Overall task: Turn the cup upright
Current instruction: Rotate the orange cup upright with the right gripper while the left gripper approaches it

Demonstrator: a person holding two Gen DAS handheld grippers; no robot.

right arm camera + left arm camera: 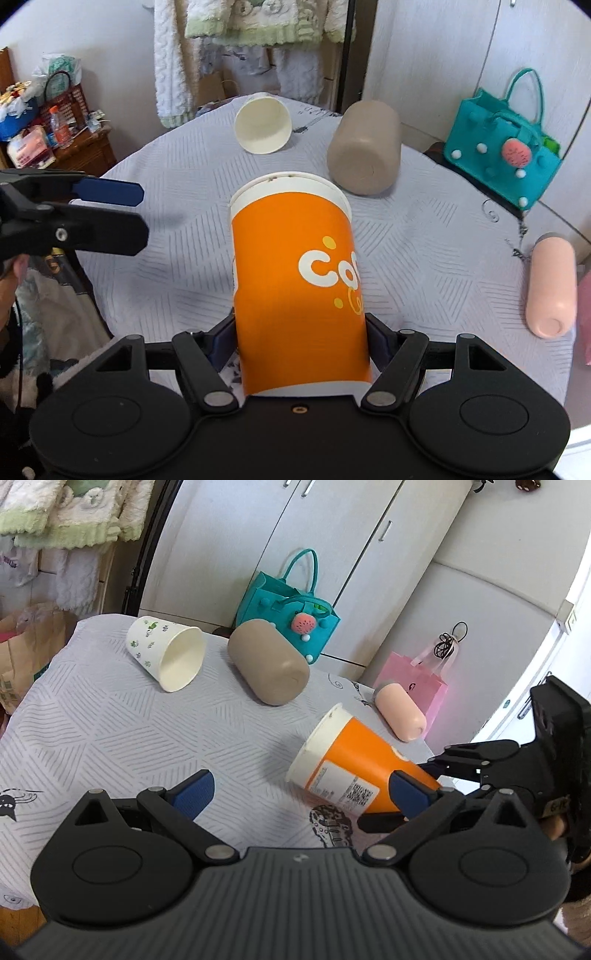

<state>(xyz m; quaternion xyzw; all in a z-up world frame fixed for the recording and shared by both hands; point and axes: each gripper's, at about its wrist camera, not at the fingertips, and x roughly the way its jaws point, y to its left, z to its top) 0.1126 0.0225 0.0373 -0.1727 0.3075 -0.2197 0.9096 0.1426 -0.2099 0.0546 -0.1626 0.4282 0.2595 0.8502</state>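
Orange "co…" cup [295,280] (QR label underneath) in right claw [301,339]

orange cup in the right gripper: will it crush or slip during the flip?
Probably crushable: the orange cup looks like thin paper, and the right gripper pinches it near the base, likely the stiffest part. The tapered, smooth wall may slide out toward the rim. It is probably light, so a gentle grip should hold.

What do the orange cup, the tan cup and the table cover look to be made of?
Orange cup: probably coated paper, going by its rolled white rim, printed logo and stuck-on label. Tan cup: smooth matte plastic or silicone, uniform colour with soft rounded edges; hard to tell which. Table cover: woven or quilted fabric with a stitched line pattern.
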